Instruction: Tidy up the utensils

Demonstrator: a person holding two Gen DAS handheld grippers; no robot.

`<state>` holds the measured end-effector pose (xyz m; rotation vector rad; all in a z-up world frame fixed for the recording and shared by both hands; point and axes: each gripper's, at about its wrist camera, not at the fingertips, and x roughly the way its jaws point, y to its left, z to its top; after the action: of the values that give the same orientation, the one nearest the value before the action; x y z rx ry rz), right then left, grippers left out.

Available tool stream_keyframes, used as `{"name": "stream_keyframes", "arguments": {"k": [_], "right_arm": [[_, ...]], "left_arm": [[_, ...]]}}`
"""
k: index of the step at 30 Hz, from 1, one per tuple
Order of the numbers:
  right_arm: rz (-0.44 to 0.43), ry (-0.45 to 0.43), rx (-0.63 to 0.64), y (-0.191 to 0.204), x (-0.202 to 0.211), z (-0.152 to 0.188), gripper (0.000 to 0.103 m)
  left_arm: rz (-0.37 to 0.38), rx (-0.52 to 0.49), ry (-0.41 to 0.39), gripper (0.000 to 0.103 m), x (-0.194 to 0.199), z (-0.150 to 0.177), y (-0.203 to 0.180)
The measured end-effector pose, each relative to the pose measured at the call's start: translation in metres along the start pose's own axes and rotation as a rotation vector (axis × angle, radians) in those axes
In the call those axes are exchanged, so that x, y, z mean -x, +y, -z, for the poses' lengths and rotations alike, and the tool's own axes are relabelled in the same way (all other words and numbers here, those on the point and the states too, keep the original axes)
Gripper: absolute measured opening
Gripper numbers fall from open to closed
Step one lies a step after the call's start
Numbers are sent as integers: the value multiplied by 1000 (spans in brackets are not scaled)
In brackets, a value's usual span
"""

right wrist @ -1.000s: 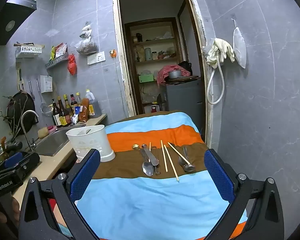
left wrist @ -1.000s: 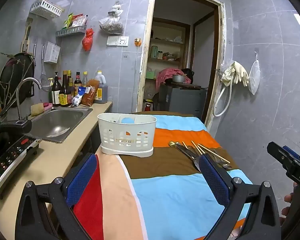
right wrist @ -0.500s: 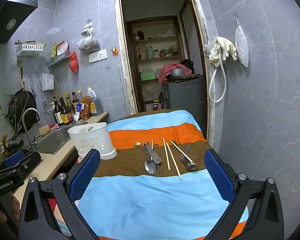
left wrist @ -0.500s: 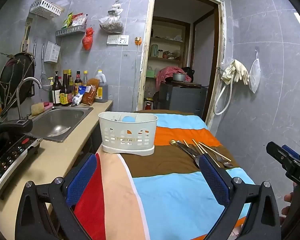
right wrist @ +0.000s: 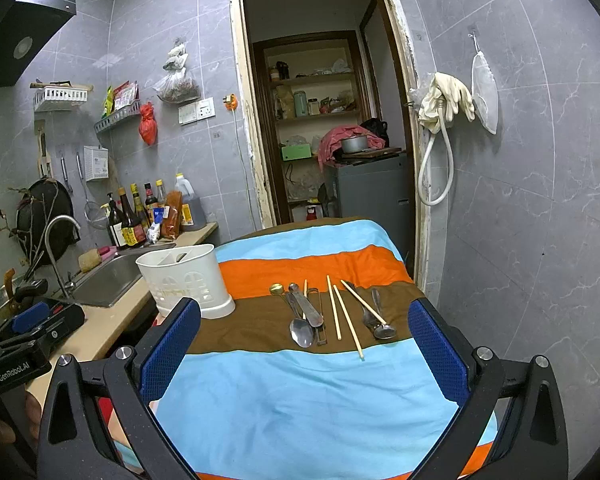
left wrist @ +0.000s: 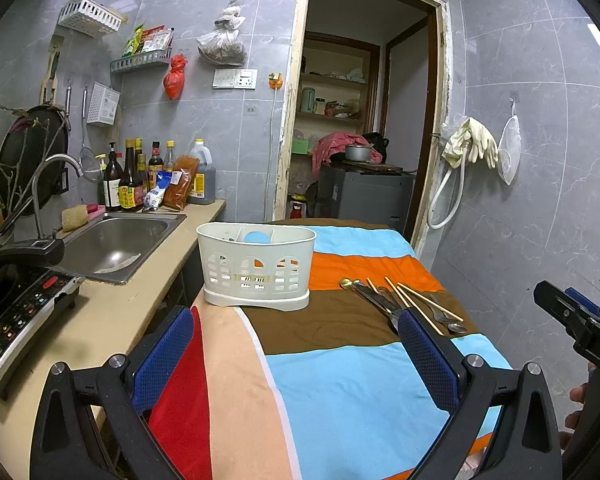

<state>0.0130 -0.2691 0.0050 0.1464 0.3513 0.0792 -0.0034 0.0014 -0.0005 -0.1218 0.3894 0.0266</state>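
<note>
Basically both tools, left tool (left wrist: 296,356) and right tool (right wrist: 304,348), gape wide and empty; thin, slippery, light spoons (right wrist: 300,330) and chopsticks (right wrist: 346,322) lie on brown stripe of cloth-covered tabletop (right wrist: 300,400), beside white utensil caddy (right wrist: 184,278); pinch mid-handle.

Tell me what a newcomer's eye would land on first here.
The boldly striped cloth covering the table dominates both views. On its brown band lies a row of spoons and chopsticks, with a white slotted utensil holder standing to their left, near the sink. Both grippers, left gripper and right gripper, hang open and empty.
</note>
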Motion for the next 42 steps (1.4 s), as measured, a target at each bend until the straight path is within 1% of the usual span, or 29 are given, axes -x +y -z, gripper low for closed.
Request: {"name": "stream_keyframes", "arguments": {"k": [8,11,24,25,42], "right_arm": [[1,-1,1,8,6,7,102],[1,3,0,1,0,-1,102],[2,6,0,4,-3,0,102],[2,7,-1,6,-3,1,102],[3,8,-1,6,-5,1,102]], "left_arm": [[-2,-1,-1,102,-2,-1,-4],[0,0,-2,102,0,-1,-5],[7,-8,4,102,-5,-1,-7],[1,-6,4,102,-10,6,5],[1,-5,7,102,-11,9,4]]}}
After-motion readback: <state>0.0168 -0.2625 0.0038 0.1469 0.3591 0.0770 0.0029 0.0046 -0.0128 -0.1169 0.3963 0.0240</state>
